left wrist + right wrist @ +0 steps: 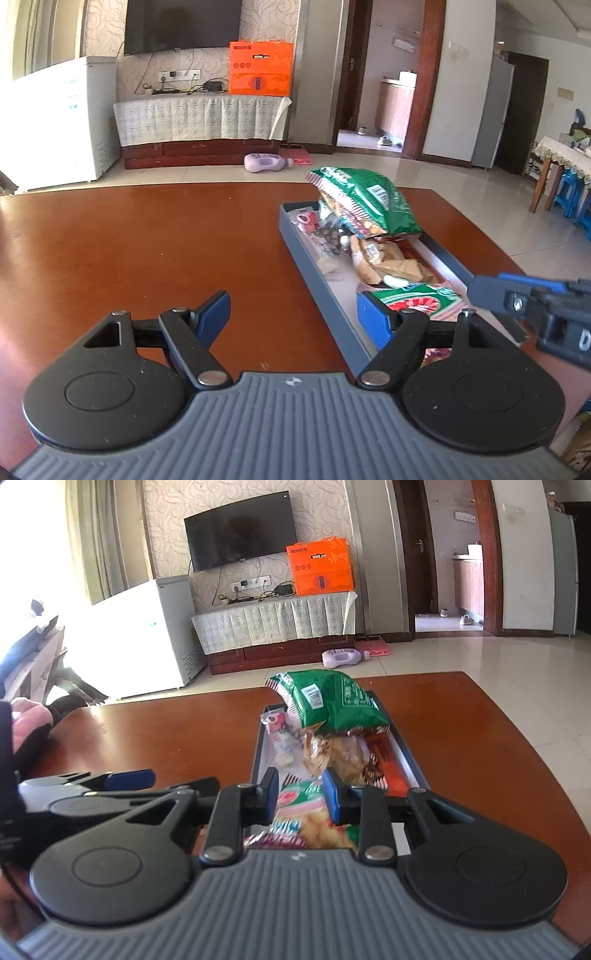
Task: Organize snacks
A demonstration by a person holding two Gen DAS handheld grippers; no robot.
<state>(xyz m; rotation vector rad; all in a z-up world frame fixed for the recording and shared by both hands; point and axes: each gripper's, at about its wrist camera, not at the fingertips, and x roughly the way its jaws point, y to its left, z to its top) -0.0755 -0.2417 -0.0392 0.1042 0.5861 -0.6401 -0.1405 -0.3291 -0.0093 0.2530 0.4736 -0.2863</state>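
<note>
A long grey tray (314, 273) lies on the brown table (147, 240), filled with several snacks. A big green bag (369, 199) is propped up at its far end. A green and pink snack packet (301, 797) sits over the tray's near end, and my right gripper (302, 790) is shut on it, one pad against each side. In the left wrist view the right gripper (474, 290) comes in from the right and meets the packet (417, 301) at its edge. My left gripper (295, 317) stands open over the tray's near left wall, with nothing between its fingers.
A sleeve and gloved hand (26, 723) hold the left gripper's body at the left. A purple bottle (266, 162) lies on the floor beyond the table's far edge. A white freezer (62, 118), a cloth-covered TV stand (199, 114) and an orange box (260, 68) line the wall.
</note>
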